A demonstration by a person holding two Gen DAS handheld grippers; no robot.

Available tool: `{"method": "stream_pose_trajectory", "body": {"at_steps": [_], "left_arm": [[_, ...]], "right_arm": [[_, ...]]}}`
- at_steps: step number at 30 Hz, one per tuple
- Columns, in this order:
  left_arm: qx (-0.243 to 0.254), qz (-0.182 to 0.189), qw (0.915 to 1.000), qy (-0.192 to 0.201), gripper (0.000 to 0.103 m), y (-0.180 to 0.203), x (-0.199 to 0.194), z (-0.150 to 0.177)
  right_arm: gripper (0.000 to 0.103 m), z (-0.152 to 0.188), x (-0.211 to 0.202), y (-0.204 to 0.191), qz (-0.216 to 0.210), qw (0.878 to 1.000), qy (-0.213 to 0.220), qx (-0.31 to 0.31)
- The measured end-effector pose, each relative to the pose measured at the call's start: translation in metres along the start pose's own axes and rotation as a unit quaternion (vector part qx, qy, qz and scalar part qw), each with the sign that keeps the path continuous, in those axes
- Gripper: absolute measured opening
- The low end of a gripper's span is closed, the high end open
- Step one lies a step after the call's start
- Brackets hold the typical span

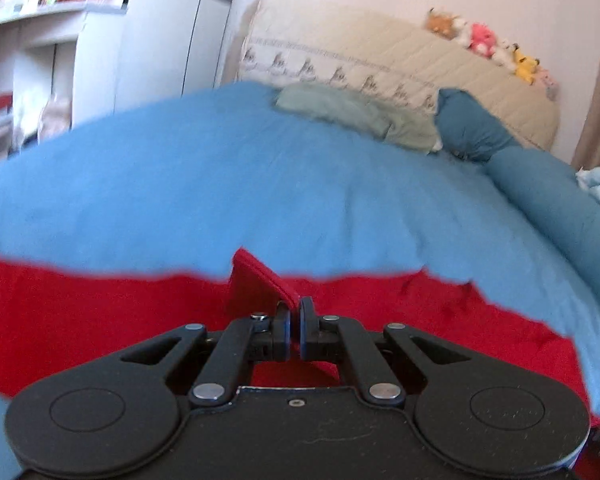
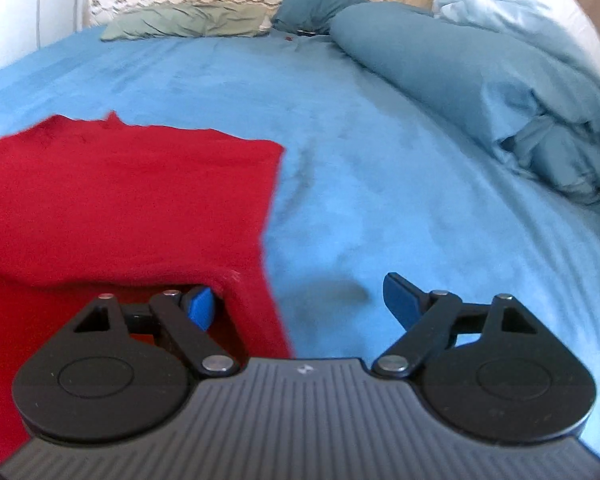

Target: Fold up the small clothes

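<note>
Blue bed (image 2: 380, 160) with red garment (image 2: 132, 200) spread flat at its near edge. Right gripper (image 2: 304, 304) spread wide, the garment's right edge between its fingers, unpinched. Left gripper (image 1: 294, 320) pressed together, pinching a raised red fold.

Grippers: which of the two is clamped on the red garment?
The left gripper: its jaws are pinched shut on a raised fold of the red garment. The right gripper stands wide open at the garment's edge, gripping nothing.
</note>
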State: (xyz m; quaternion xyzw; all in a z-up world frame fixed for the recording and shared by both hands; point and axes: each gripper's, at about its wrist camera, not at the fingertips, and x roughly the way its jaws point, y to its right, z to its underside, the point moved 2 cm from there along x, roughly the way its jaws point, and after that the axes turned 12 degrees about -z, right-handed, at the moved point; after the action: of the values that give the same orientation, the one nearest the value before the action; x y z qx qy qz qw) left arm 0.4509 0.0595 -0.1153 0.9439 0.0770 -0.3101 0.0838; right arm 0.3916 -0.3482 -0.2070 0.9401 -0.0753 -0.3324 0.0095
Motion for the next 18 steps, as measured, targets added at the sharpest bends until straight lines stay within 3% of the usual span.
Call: {"method": "stream_pose_trajectory", "body": {"at_steps": [6,9,13,16,18], "left_arm": [[0.015,0.000,0.9986,-0.050,0.006,-0.015,0.010,0.038],[0.029,-0.014,0.9975,-0.062,0.016,-0.022,0.001,0.042],[0.032,-0.018,0.9957,-0.085,0.017,-0.037,-0.018,0.043],[0.031,-0.026,0.9975,-0.057,0.046,-0.044,-0.035,0.030],[0.028,-0.025,0.9985,-0.040,0.052,-0.045,-0.032,0.016]], "right_arm": [[0.100,0.005,-0.002,0.020,-0.024,1.000,-0.008,-0.008],[0.100,0.003,-0.003,0.019,-0.031,0.999,-0.015,-0.019],[0.100,0.000,-0.012,0.021,-0.046,0.998,-0.026,-0.028],[0.101,-0.004,-0.034,0.017,-0.088,0.996,0.003,-0.033],[0.101,-0.009,-0.043,0.012,-0.106,0.994,0.022,-0.024]]}}
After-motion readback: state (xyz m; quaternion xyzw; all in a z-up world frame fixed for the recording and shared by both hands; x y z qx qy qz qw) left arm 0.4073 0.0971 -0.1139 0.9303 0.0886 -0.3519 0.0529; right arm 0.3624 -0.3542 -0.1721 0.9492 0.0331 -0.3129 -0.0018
